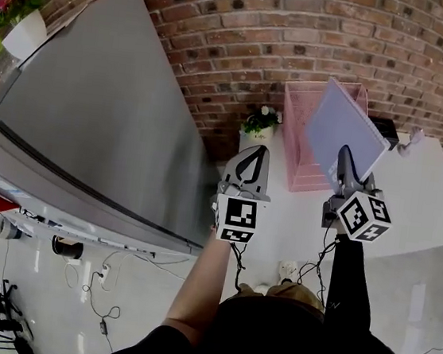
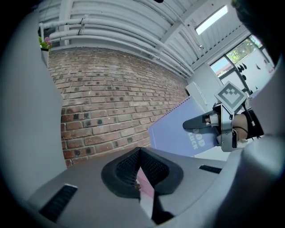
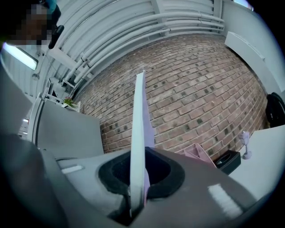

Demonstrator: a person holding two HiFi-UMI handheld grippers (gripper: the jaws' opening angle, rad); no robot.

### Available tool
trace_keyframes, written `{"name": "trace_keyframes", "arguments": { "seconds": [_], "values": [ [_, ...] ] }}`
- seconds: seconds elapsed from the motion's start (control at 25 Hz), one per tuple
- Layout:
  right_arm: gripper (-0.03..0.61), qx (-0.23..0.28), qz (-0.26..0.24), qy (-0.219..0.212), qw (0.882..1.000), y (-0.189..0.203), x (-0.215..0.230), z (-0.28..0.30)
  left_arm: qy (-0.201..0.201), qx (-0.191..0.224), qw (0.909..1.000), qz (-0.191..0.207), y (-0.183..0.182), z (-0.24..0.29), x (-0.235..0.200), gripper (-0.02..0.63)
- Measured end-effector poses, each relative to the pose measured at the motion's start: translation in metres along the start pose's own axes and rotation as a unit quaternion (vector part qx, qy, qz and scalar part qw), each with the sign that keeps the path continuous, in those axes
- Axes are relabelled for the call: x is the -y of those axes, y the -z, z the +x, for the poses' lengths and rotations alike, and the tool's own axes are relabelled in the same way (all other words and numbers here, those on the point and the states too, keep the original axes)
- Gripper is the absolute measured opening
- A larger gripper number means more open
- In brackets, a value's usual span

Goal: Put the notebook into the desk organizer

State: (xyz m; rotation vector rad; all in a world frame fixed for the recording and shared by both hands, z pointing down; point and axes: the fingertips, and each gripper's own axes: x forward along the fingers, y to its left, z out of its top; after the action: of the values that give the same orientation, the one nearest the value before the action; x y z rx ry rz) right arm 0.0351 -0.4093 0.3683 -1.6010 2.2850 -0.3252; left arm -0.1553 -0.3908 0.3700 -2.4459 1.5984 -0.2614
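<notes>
1. The lavender notebook (image 1: 346,130) was gripped by its lower edge between the clenched jaws of the right gripper (image 1: 345,162). It stood up in the air from those fingertips.
2. Just beyond the right fingertips stood the pink wire desk organizer (image 1: 297,133). The notebook overlapped it in the head view, and whether the two touched could not be told.
3. The left gripper (image 1: 249,163) was held to the left of the right fingers, apart from the notebook. Its jaws were pressed together on nothing.
4. The organizer rested on a white table (image 1: 414,208) that was pushed up against a red brick wall (image 1: 303,30).
5. A small potted plant (image 1: 260,121) sat on the table beyond the left fingertips, by the wall.
6. To the right of the right fingers, a black box (image 3: 228,161) sat near the wall.
7. Left of both grippers rose a tall grey cabinet (image 1: 93,116) with a white pot of pink flowers (image 1: 20,23) on top.
8. White pipes (image 2: 111,31) ran along the ceiling.
</notes>
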Motion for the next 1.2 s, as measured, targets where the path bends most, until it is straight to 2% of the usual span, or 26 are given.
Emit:
{"name": "trace_keyframes", "arguments": {
  "seconds": [0.4,0.64,0.88,1.2],
  "values": [
    [0.031,-0.011,0.041,-0.030,0.999,-0.001,0.028,0.086,-0.033,-0.004,0.9994,-0.005,0.000,0.064,-0.023,0.008],
    [0.031,-0.027,0.086,-0.043,0.995,0.011,0.043,0.131,-0.055,-0.015,0.9983,-0.006,0.008,0.094,-0.034,0.008],
    [0.031,-0.060,0.138,0.002,0.989,0.037,0.070,0.161,-0.066,-0.035,0.9972,-0.007,0.022,0.113,-0.039,0.008],
    [0.031,-0.070,0.186,0.050,0.979,0.047,0.088,0.167,-0.072,-0.049,0.9961,-0.011,0.035,0.119,-0.042,0.008]
  ]
}}
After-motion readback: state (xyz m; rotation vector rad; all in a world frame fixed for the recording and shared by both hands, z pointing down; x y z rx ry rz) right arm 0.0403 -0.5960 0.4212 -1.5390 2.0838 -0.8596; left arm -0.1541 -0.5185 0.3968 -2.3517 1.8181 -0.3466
